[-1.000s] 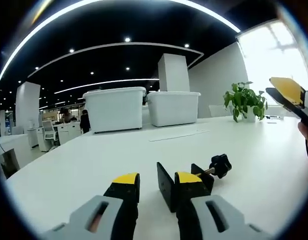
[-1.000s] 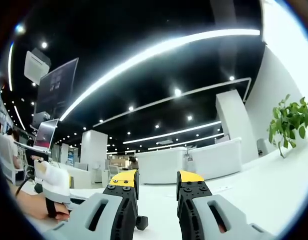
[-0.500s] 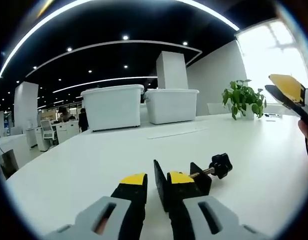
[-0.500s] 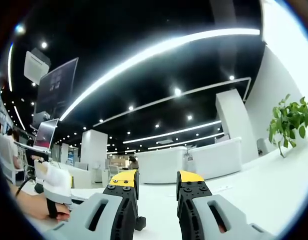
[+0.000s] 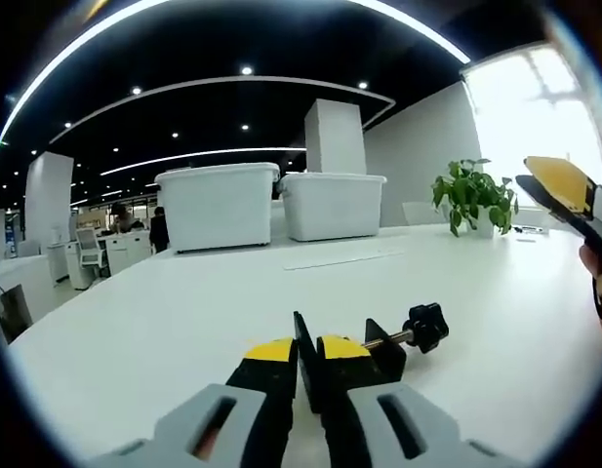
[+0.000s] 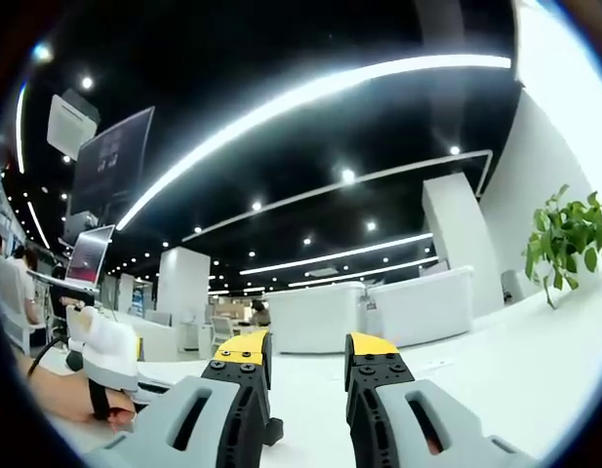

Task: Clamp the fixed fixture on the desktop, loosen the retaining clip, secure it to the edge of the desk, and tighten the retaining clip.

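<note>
The left gripper (image 5: 299,349) has its yellow-tipped black jaws pressed onto the thin upright plate of the black clamp fixture (image 5: 364,346), which sits on the smooth white counter (image 5: 183,302) just ahead of the grey moulded jaw bodies. The fixture is matte black metal, a blocky C-shaped frame with a flat plate at one end (the plate edge stands up between the two yellow pads). Its long axis runs from the jaws away toward the right of the left gripper view, following a slim bright threaded rod that ends in a lobed black knob (image 5: 426,327) resting on the counter.

The right gripper (image 6: 302,354) is held up in the air, its jaws spread with a clear gap and nothing between them; its yellow pad also shows at the right side of the left gripper view (image 5: 562,187). A small part of the black fixture peeks beside its left jaw low in the right gripper view.

Farther back on the counter stand two white plastic bins (image 5: 271,205) with lids, glossy and rounded, and a leafy green potted plant (image 5: 471,193) near the bright window.
</note>
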The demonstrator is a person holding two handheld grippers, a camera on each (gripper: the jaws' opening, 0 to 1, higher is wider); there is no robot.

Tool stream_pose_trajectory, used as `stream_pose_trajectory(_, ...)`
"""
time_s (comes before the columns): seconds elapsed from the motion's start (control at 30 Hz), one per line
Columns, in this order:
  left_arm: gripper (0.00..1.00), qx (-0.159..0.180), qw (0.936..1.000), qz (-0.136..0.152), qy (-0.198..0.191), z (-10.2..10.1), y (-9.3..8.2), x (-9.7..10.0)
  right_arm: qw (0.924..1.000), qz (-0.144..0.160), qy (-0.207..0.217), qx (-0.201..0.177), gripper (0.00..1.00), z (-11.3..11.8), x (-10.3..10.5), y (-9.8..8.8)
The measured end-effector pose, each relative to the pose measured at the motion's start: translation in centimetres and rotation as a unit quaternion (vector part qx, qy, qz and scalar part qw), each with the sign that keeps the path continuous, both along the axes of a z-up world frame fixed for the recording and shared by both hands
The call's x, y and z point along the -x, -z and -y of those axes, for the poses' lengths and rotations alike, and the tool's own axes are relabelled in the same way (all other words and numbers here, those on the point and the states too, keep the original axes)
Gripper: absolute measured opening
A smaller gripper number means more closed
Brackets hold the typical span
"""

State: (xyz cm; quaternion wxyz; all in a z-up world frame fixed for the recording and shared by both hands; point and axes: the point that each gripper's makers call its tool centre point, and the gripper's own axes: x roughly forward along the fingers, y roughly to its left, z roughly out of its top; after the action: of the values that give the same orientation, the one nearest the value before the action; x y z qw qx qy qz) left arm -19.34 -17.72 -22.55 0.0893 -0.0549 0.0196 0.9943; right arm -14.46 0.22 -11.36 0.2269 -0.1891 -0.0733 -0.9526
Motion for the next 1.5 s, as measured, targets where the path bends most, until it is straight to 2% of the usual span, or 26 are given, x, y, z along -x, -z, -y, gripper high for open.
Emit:
stream_pose_trajectory(0.23, 0.08, 0.004, 1.0, 0.001, 0.002, 0.0, 0.1, 0.0, 0.9999, 0.009, -0.01, -0.01, 0.27, 0.6, 0.1, 0.5)
stream_pose_trajectory(0.33, 0.07, 0.005, 1.0, 0.002, 0.002, 0.1, 0.1, 0.0, 0.9991, 0.035, -0.022, 0.001, 0.27, 0.8, 0.6, 1.3)
stream_pose_trajectory(0.4, 0.06, 0.005, 1.0, 0.002, 0.001, 0.2, 0.1, 0.0, 0.9967, 0.069, -0.041, 0.013, 0.27, 1.2, 1.0, 2.4)
stream_pose_trajectory(0.47, 0.05, 0.003, 1.0, 0.004, -0.001, 0.3, 0.1, 0.0, 0.9945, 0.089, -0.051, 0.019, 0.27, 1.5, 1.6, 3.1)
stream_pose_trajectory(0.53, 0.04, 0.003, 1.0, 0.004, 0.001, 0.3, 0.1, 0.0, 0.9904, 0.116, -0.073, 0.016, 0.27, 2.0, 2.7, 3.9)
stream_pose_trajectory(0.6, 0.04, 0.006, 1.0, 0.003, 0.003, 0.3, 0.1, 0.0, 0.9877, 0.125, -0.095, -0.003, 0.26, 2.8, 3.3, 4.6)
stream_pose_trajectory(0.67, 0.04, 0.006, 1.0, 0.003, 0.003, 0.3, 0.1, 0.0, 0.9778, 0.17, -0.122, 0.006, 0.25, 3.6, 4.0, 6.2)
stream_pose_trajectory(0.7, 0.04, 0.008, 1.0, 0.002, 0.004, 0.3, 0.1, 0.1, 0.9644, 0.219, -0.147, 0.025, 0.24, 4.3, 4.3, 7.5)
stream_pose_trajectory(0.73, 0.04, 0.008, 1.0, 0.002, 0.004, 0.3, 0.1, 0.1, 0.9572, 0.236, -0.164, 0.029, 0.22, 4.8, 4.3, 7.9)
stream_pose_trajectory(0.77, 0.04, 0.008, 1.0, 0.002, 0.004, 0.3, 0.1, 0.1, 0.9534, 0.239, -0.182, 0.023, 0.19, 5.4, 4.5, 8.0)
stream_pose_trajectory(0.8, 0.04, 0.008, 1.0, 0.002, 0.004, 0.3, 0.1, 0.1, 0.9506, 0.25, -0.183, 0.025, 0.17, 5.6, 4.9, 8.2)
stream_pose_trajectory(0.87, 0.04, 0.009, 0.9999, 0.002, 0.005, 0.3, 0.1, 0.1, 0.9491, 0.238, -0.206, -0.011, 0.16, 6.7, 5.2, 8.2)
stream_pose_trajectory(0.9, 0.04, 0.009, 0.9999, 0.002, 0.005, 0.3, 0.1, 0.1, 0.9458, 0.245, -0.214, -0.005, 0.15, 7.1, 5.3, 8.2)
stream_pose_trajectory(1.0, 0.04, 0.01, 0.9999, 0.001, 0.005, 0.3, 0.1, 0.0, 0.9219, 0.283, -0.264, 0.02, 0.11, 8.6, 4.6, 8.5)
stream_pose_trajectory(1.03, 0.04, 0.01, 0.9999, 0.001, 0.005, 0.3, 0.1, 0.0, 0.9158, 0.287, -0.28, 0.024, 0.1, 9.1, 4.2, 8.8)
stream_pose_trajectory(1.07, 0.04, 0.01, 0.9999, 0.001, 0.005, 0.3, 0.1, 0.0, 0.9122, 0.288, -0.291, -0.006, 0.1, 9.4, 3.6, 9.8)
stream_pose_trajectory(1.1, 0.04, 0.01, 0.9999, 0.001, 0.005, 0.3, 0.1, 0.0, 0.9132, 0.29, -0.286, -0.013, 0.09, 9.5, 3.5, 9.7)
stream_pose_trajectory(1.13, 0.05, 0.011, 0.9999, 0.001, 0.005, 0.3, 0.1, 0.0, 0.9135, 0.28, -0.295, -0.016, 0.08, 9.9, 3.0, 9.5)
stream_pose_trajectory(1.17, 0.05, 0.011, 0.9999, 0.001, 0.005, 0.3, 0.1, 0.0, 0.915, 0.274, -0.294, -0.037, 0.09, 10.1, 2.7, 9.9)
stream_pose_trajectory(1.2, 0.04, 0.011, 0.9999, 0.001, 0.005, 0.3, 0.1, 0.0, 0.9216, 0.261, -0.283, -0.049, 0.09, 10.1, 2.8, 9.9)
stream_pose_trajectory(1.23, 0.04, 0.009, 0.9999, 0.001, 0.005, 0.3, 0.1, -0.1, 0.9234, 0.255, -0.283, -0.047, 0.09, 10.1, 2.8, 9.7)
stream_pose_trajectory(1.33, 0.04, 0.011, 0.9999, 0.0, 0.005, 0.2, 0.1, -0.2, 0.9218, 0.262, -0.283, -0.044, 0.09, 10.0, 2.8, 9.8)
stream_pose_trajectory(1.5, 0.05, 0.012, 0.9999, -0.001, 0.006, 0.2, 0.1, -0.3, 0.9268, 0.248, -0.277, -0.058, 0.09, 9.7, 2.8, 10.0)
